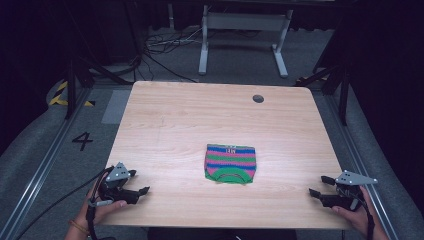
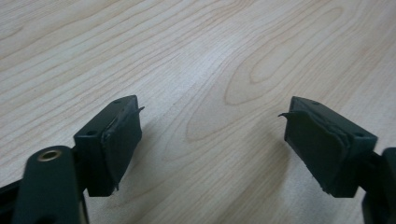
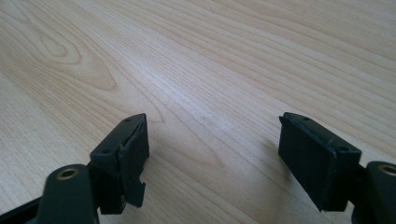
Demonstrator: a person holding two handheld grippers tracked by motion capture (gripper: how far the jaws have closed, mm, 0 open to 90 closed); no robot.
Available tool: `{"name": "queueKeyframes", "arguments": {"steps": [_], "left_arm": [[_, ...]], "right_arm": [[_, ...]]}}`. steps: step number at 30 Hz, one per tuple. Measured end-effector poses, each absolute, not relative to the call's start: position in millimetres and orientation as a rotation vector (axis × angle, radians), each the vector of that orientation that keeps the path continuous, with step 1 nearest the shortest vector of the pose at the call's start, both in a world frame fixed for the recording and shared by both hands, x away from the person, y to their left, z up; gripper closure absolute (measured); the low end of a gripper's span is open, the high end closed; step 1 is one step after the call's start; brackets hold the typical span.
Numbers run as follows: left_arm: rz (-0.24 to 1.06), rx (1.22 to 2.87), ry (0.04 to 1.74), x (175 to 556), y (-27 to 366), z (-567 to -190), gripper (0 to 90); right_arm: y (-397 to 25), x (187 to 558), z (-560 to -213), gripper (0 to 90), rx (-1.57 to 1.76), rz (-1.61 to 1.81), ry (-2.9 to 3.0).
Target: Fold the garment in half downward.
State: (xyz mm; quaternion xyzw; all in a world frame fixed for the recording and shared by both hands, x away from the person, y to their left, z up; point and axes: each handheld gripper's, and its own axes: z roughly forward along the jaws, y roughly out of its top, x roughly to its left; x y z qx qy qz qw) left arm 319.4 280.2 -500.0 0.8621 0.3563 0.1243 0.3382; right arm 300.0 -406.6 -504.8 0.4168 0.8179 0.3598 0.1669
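A small folded knit garment (image 1: 230,163) with pink, green and blue stripes and a green hem lies flat a little right of the table's middle, toward the front. My left gripper (image 1: 138,182) rests low at the front left corner, held by a hand, jaws wide apart and empty. My right gripper (image 1: 320,185) sits at the front right edge, likewise open with nothing between its jaws. In the left gripper view the left gripper (image 2: 212,142) hovers over bare wood. The right gripper (image 3: 212,154) in its own view also looks onto bare wood grain.
The light wooden table (image 1: 165,120) has a round grey cable hole (image 1: 258,98) near the back right. Beyond it stands a white desk frame (image 1: 243,30) with cables on the grey floor. A "4" mark (image 1: 82,140) sits on the floor left.
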Motion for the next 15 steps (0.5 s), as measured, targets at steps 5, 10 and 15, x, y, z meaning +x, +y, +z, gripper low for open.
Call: {"name": "queueKeyframes", "arguments": {"steps": [5,10,15], "left_arm": [[0.327,2.242,0.951,317.9,279.0,-500.0,16.0],[0.324,2.242,0.954,317.8,279.0,-499.9,15.9],[0.325,2.241,0.955,317.8,278.9,-500.0,15.8]], "right_arm": [[-406.6,299.9,-504.9,24.4,1.187,1.023,2.325],[-406.3,300.2,-505.0,22.3,1.204,1.013,2.316],[-406.3,300.3,-505.1,22.3,1.205,1.013,2.315]]}}
